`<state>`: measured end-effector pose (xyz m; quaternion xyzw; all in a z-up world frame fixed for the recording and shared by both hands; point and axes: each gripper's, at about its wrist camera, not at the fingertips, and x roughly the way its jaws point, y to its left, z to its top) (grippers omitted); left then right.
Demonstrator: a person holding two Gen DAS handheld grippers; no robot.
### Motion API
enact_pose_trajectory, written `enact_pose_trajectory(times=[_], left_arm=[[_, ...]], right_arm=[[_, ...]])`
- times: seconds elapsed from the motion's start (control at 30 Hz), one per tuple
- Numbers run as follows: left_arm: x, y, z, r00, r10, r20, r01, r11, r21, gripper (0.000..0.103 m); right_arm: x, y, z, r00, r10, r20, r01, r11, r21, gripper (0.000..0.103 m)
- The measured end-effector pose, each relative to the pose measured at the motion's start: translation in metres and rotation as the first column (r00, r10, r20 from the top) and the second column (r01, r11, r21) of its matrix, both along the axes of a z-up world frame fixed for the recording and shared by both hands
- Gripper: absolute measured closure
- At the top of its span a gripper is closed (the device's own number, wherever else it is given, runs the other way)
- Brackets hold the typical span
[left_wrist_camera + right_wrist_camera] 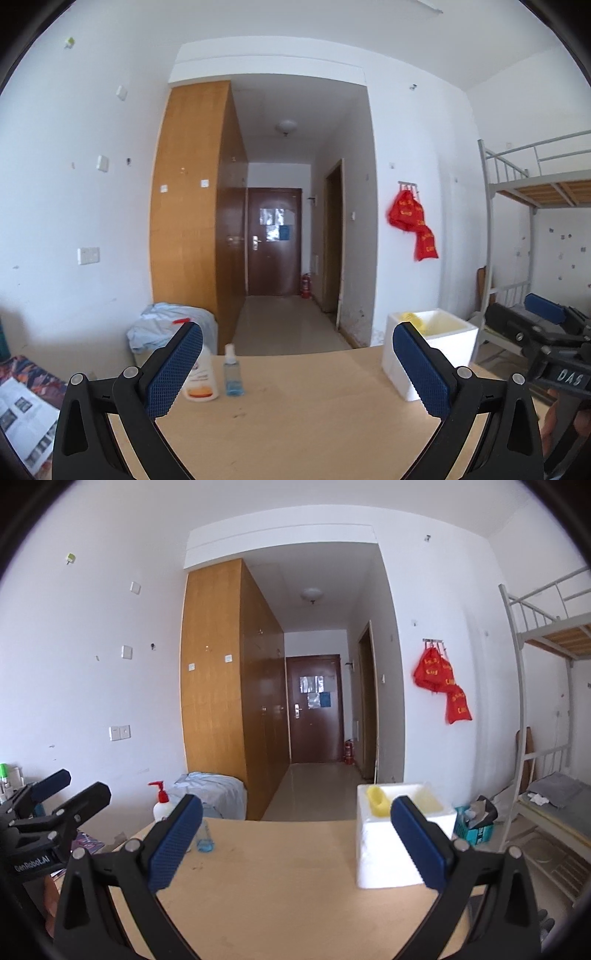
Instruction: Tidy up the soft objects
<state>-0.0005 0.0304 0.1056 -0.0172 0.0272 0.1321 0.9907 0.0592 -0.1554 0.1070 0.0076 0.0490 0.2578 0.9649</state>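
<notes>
A white foam box [439, 352] stands at the far right of the wooden table [295, 413]; it also shows in the right wrist view [391, 845]. A yellow soft object [377, 800] sits inside it, its top visible in the left wrist view [413, 316]. My left gripper [297, 369] is open and empty above the table's near side. My right gripper [295, 843] is open and empty, left of the box. Each gripper shows in the other's view: the right one [546, 325] and the left one [55, 794].
A white pump bottle [201, 376] and a small blue bottle [232, 373] stand at the table's far left. A light blue cloth bundle [218, 788] lies behind the table. A wardrobe [195, 221], a bunk bed [546, 738] and red bags [443, 679] on the wall surround it.
</notes>
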Motion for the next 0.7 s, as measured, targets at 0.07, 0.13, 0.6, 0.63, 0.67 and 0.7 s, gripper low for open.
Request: enact_pose_trajectory(times=[0.07, 0.13, 0.6, 0.63, 0.67, 0.7], left_arm=[[-0.005, 0.003, -0.01, 1.0, 0.005, -0.005, -0.005, 1.0, -0.005, 0.0], [-0.01, 0.006, -0.023, 1.0, 0.011, -0.017, -0.011, 1.0, -0.016, 0.0], [-0.032, 0.004, -0.064, 0.999, 0.034, -0.027, -0.035, 0.999, -0.022, 0.0], [-0.033, 0.005, -0.066, 0.999, 0.035, -0.027, -0.035, 0.999, -0.023, 0.0], [-0.033, 0.005, -0.066, 0.999, 0.04, -0.026, -0.041, 0.999, -0.022, 0.0], [-0.034, 0.007, -0.068, 0.999, 0.046, -0.026, -0.047, 0.999, -0.023, 0.0]], right_arm=[[-0.005, 0.0, -0.007, 1.0, 0.013, 0.001, -0.013, 1.0, 0.007, 0.0], [-0.011, 0.0, -0.015, 1.0, 0.025, 0.003, -0.025, 1.0, 0.007, 0.0], [-0.031, 0.012, -0.054, 0.998, 0.055, -0.023, -0.055, 0.998, -0.012, 0.0], [-0.033, 0.011, -0.054, 0.998, 0.053, -0.02, -0.053, 0.999, -0.01, 0.0], [-0.036, 0.012, -0.058, 0.998, 0.053, -0.019, -0.053, 0.999, -0.01, 0.0], [-0.037, 0.012, -0.059, 0.998, 0.054, -0.02, -0.054, 0.998, -0.012, 0.0]])
